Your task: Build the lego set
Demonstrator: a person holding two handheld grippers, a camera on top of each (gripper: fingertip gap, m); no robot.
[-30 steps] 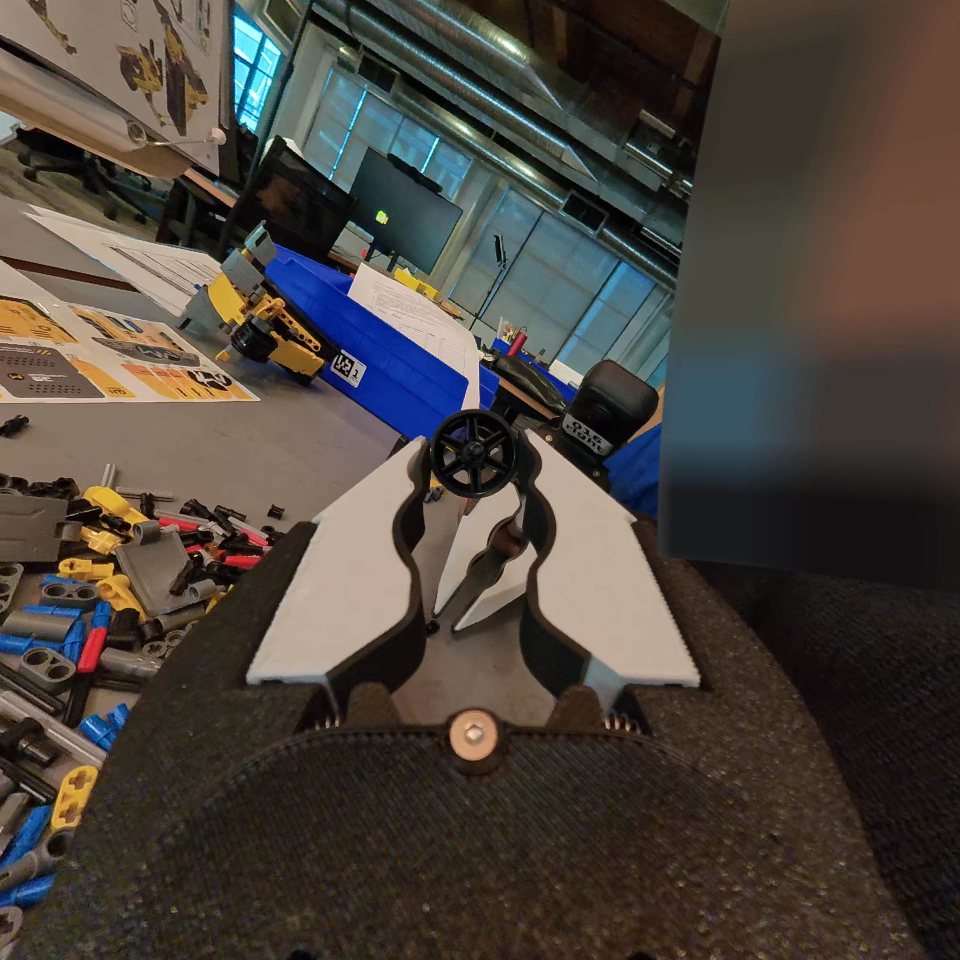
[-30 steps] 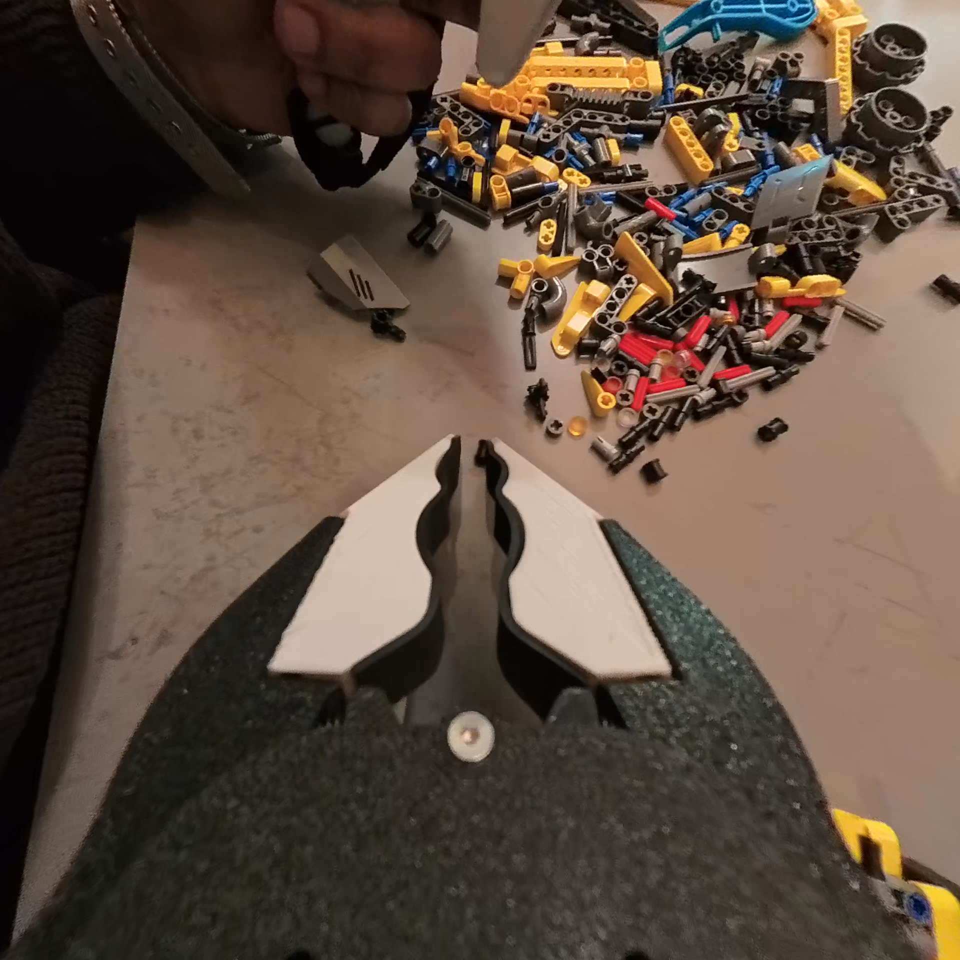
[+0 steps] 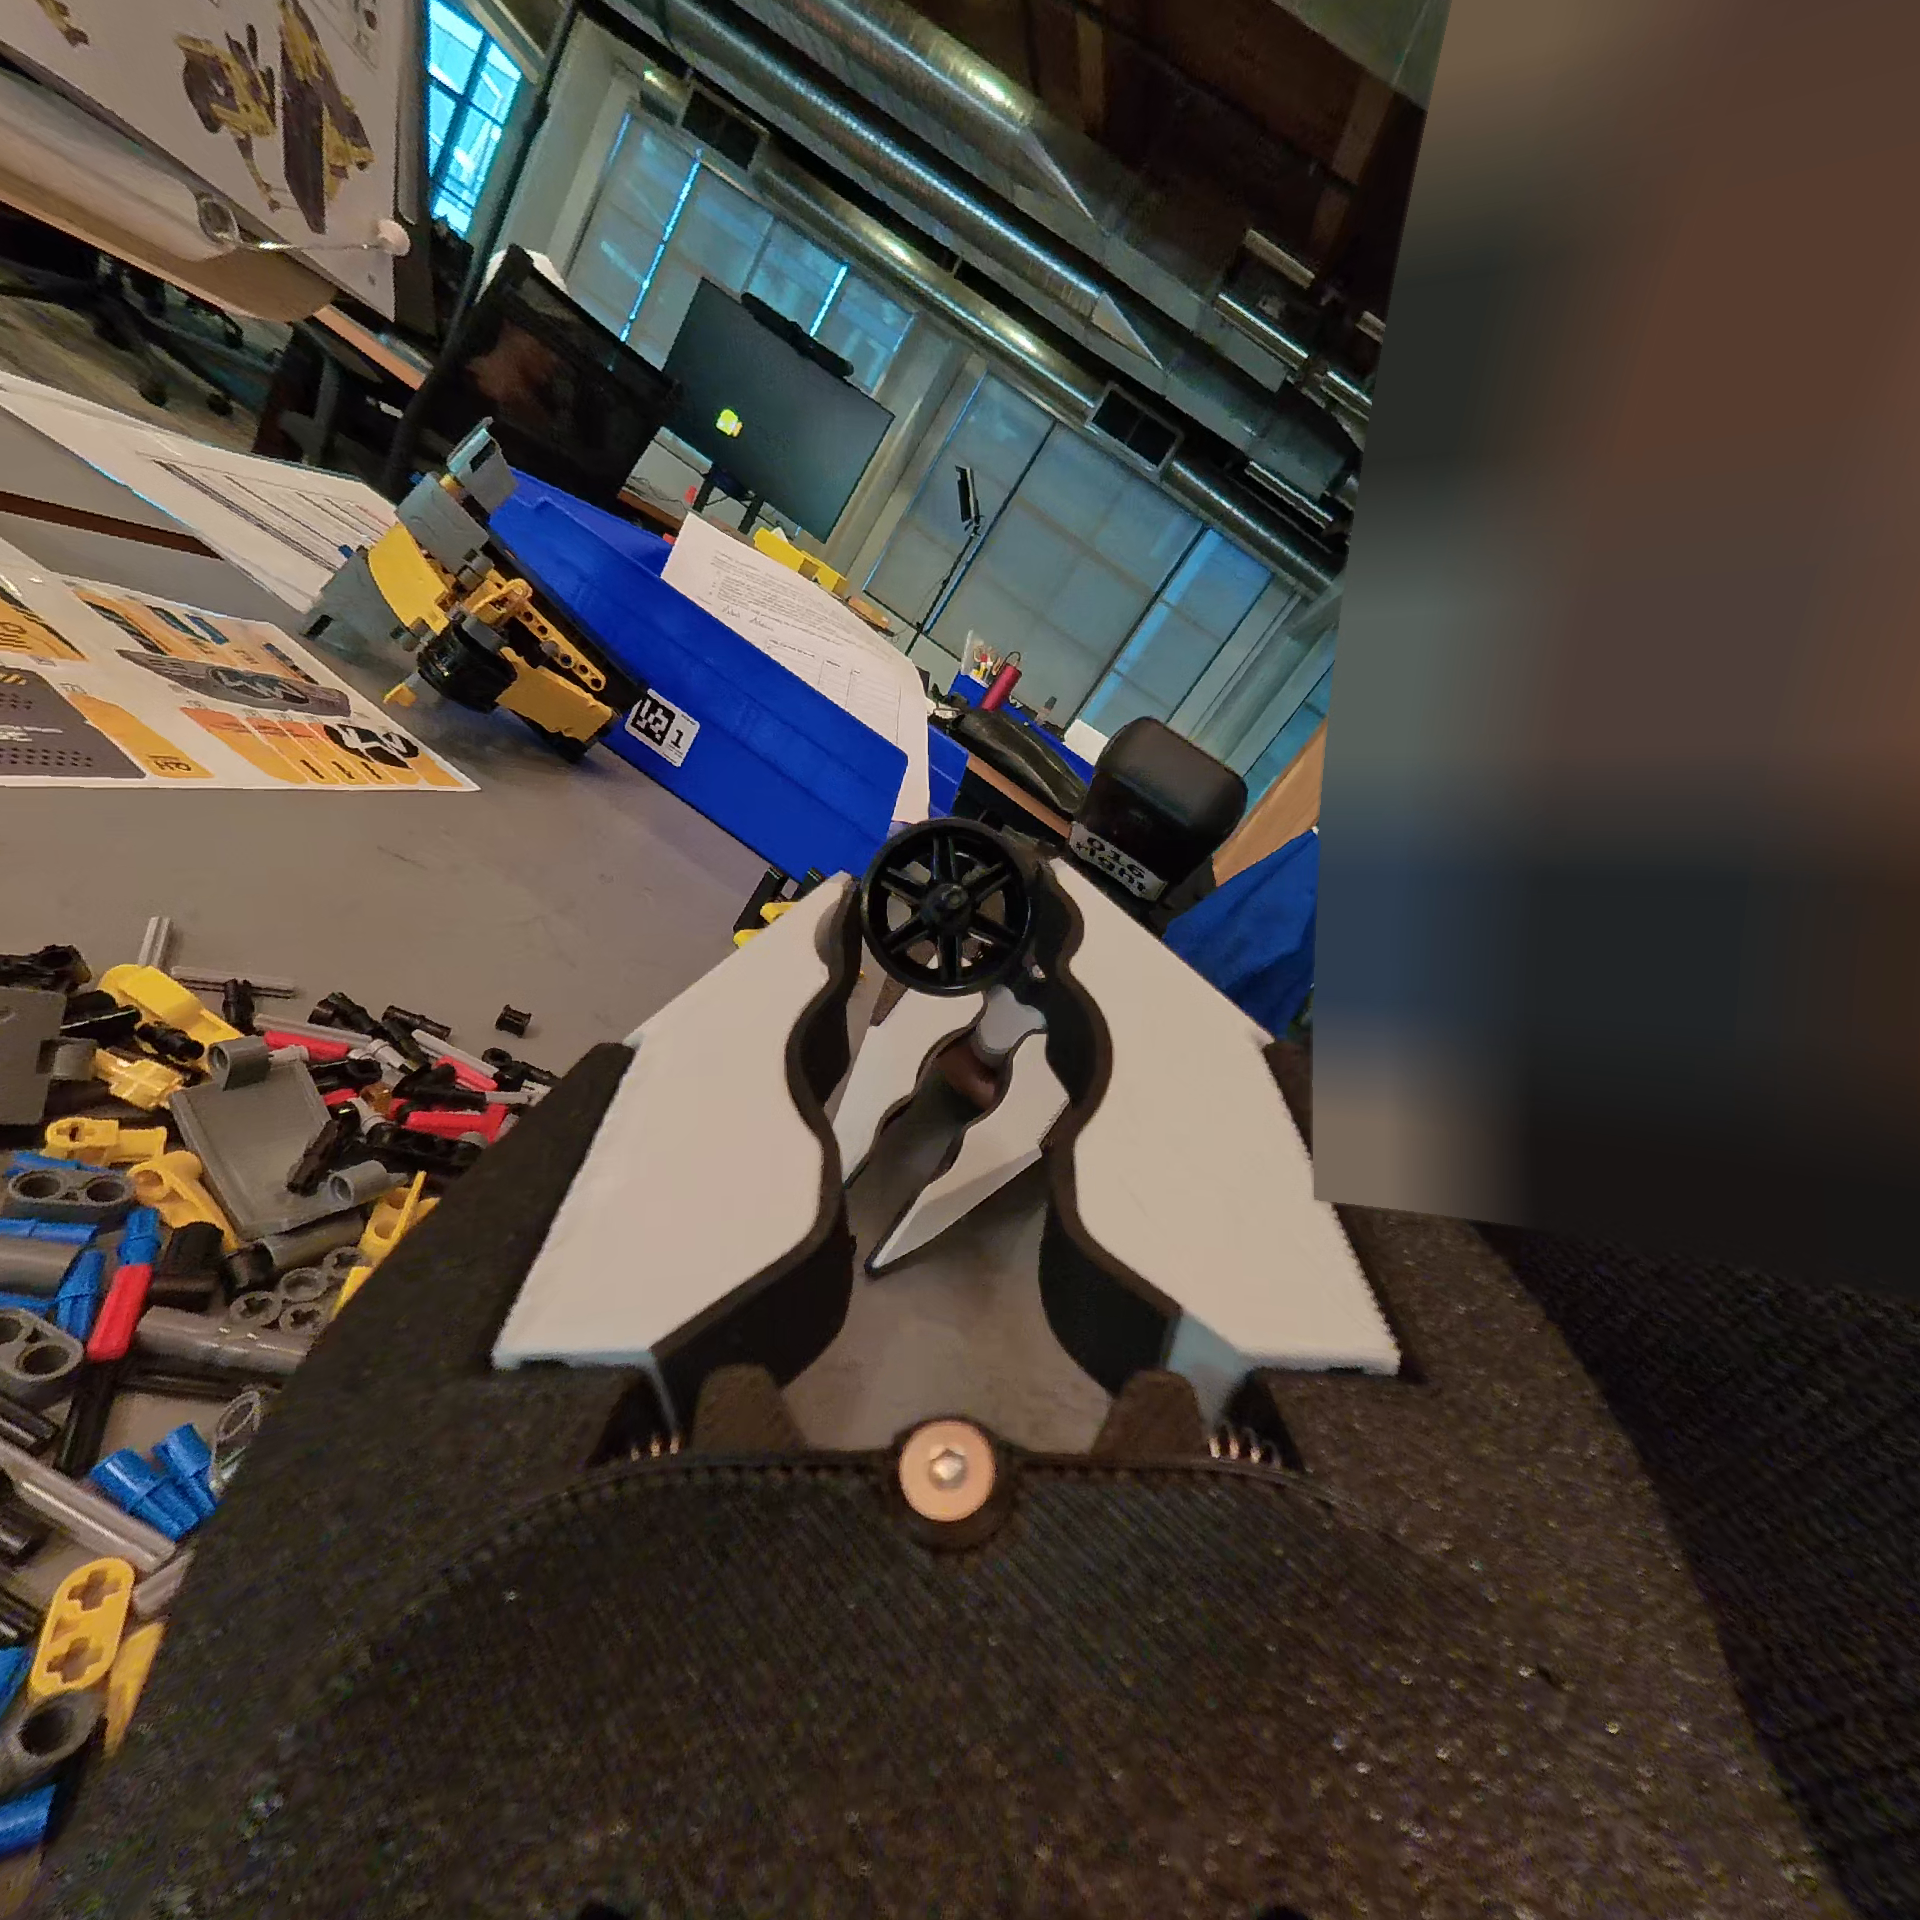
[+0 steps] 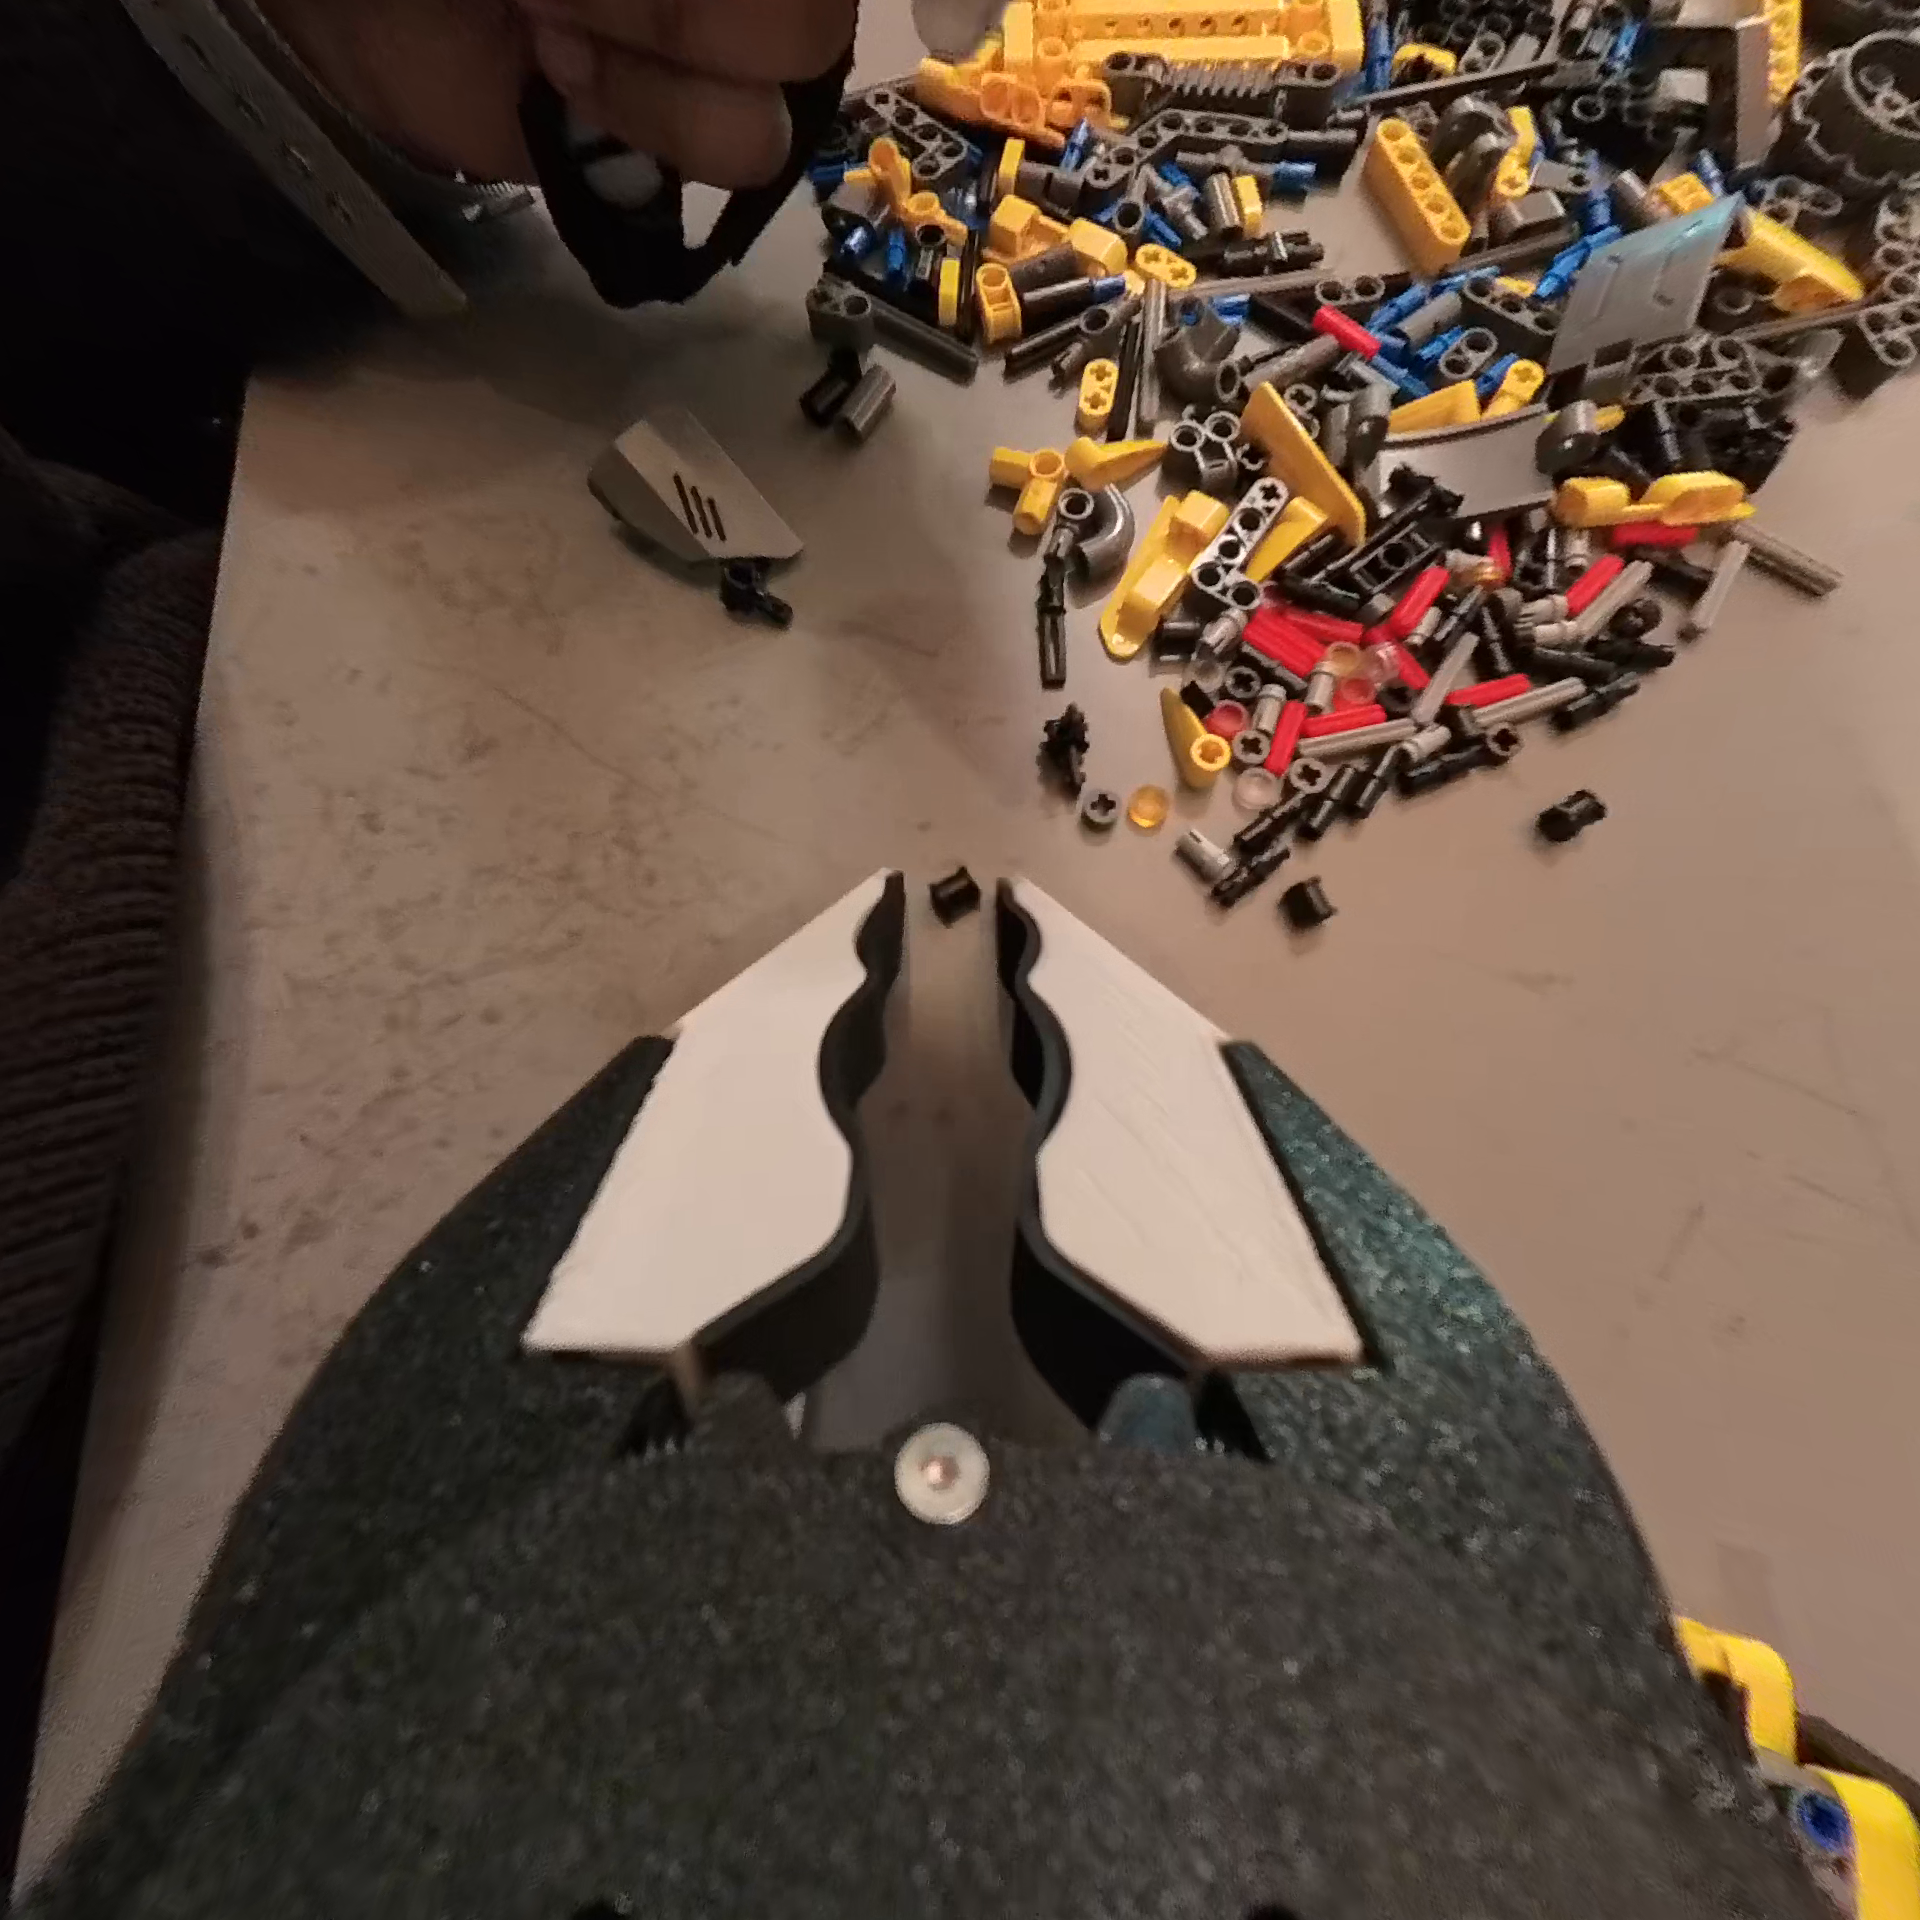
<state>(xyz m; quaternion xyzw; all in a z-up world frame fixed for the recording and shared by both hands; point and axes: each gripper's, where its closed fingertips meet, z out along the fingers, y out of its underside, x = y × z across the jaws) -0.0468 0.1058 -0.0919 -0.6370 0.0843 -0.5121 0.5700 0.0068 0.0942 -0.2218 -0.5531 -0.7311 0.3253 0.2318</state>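
my left gripper (image 3: 948, 914) has its jaws closed on a black spoked wheel (image 3: 945, 906), held upright at the tips above the grey tabletop (image 3: 499, 894). my right gripper (image 4: 948, 891) has its jaws a little apart, and a small black bush (image 4: 954, 891) lies on the tabletop between the tips, not pinched. just beyond is a pile of loose bricks (image 4: 1403, 436). farther on the left view stands a yellow and grey model (image 3: 468, 644) beside a blue bin (image 3: 769, 727).

Grey table (image 4: 520, 831), scattered brick parts (image 4: 1351, 520)
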